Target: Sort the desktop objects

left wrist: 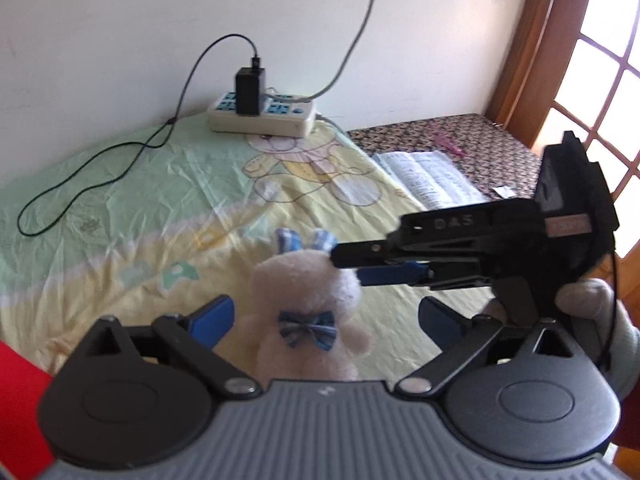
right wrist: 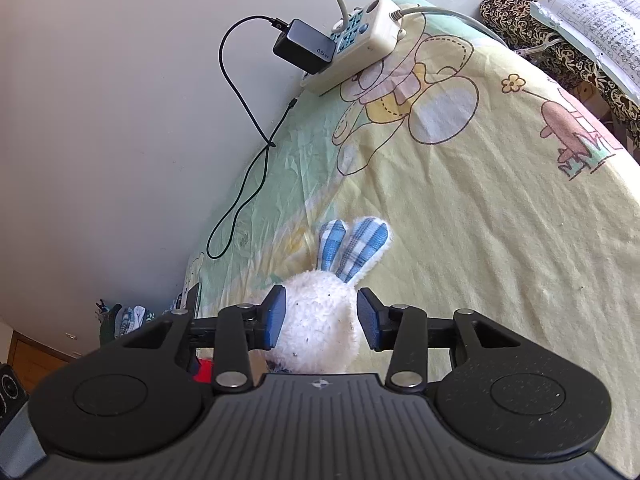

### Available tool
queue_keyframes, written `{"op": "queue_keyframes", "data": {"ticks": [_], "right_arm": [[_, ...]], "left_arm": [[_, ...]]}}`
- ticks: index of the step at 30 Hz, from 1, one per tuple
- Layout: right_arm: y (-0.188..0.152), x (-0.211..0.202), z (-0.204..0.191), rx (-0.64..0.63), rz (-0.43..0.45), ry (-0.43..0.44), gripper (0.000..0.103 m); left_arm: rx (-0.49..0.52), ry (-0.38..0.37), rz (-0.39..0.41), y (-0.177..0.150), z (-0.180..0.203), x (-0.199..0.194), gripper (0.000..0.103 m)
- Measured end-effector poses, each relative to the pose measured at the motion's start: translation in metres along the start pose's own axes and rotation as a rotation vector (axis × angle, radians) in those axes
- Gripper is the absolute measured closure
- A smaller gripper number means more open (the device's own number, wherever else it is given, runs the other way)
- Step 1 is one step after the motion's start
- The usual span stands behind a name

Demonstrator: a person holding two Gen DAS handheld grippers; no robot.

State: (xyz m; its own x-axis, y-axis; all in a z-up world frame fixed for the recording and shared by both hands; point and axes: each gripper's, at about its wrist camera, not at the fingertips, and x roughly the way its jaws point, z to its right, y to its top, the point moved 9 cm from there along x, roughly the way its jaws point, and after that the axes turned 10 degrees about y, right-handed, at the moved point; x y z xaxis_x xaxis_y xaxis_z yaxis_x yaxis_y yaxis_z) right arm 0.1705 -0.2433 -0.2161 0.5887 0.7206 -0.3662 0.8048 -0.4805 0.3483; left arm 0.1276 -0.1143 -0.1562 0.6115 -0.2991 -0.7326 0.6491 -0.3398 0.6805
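Left wrist view: the left tongs stand spread wide, released, their blue pads clear of the white plush rabbit that sits upright between them on the cartoon-print sheet of the bed. The rabbit wears a blue plaid bow at its neck and has blue plaid ears. From the right side of the rabbit the right tongs reach in at the level of its head, one black finger tip and one blue pad at the head's edge; a person's gloved hand grips the handle behind them. Well beyond the rabbit, against the wall, lies a white power strip with a black charger plugged in, and a black cable loops over the sheet to the rabbit's far left. To the far right of the rabbit an open book lies on a dark patterned cloth.

Right wrist view: the right tongs are clenched partway around the rabbit's head, one blue pad at each side; whether both pads press into the fluff I cannot tell. The plaid ears stick up past the pads, toward the power strip.
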Motion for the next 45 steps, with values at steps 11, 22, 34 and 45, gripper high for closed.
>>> {"op": "queue_keyframes", "data": {"ticks": [11, 22, 34, 45], "right_arm": [[-0.007, 0.01, -0.003, 0.028, -0.045, 0.038, 0.048], [-0.01, 0.013, -0.003, 0.101, -0.055, 0.057, 0.051], [-0.041, -0.022, -0.063, -0.033, -0.119, 0.116, 0.052], [-0.087, -0.029, -0.149, -0.316, -0.161, 0.209, 0.051]], "left_arm": [[-0.101, -0.047, -0.16, -0.011, -0.003, 0.074, 0.027], [-0.098, -0.033, -0.176, -0.013, 0.006, 0.066, 0.037], [-0.155, 0.006, -0.09, -0.024, 0.009, -0.023, 0.037], [-0.213, 0.113, 0.042, -0.033, -0.02, -0.108, 0.037]]}}
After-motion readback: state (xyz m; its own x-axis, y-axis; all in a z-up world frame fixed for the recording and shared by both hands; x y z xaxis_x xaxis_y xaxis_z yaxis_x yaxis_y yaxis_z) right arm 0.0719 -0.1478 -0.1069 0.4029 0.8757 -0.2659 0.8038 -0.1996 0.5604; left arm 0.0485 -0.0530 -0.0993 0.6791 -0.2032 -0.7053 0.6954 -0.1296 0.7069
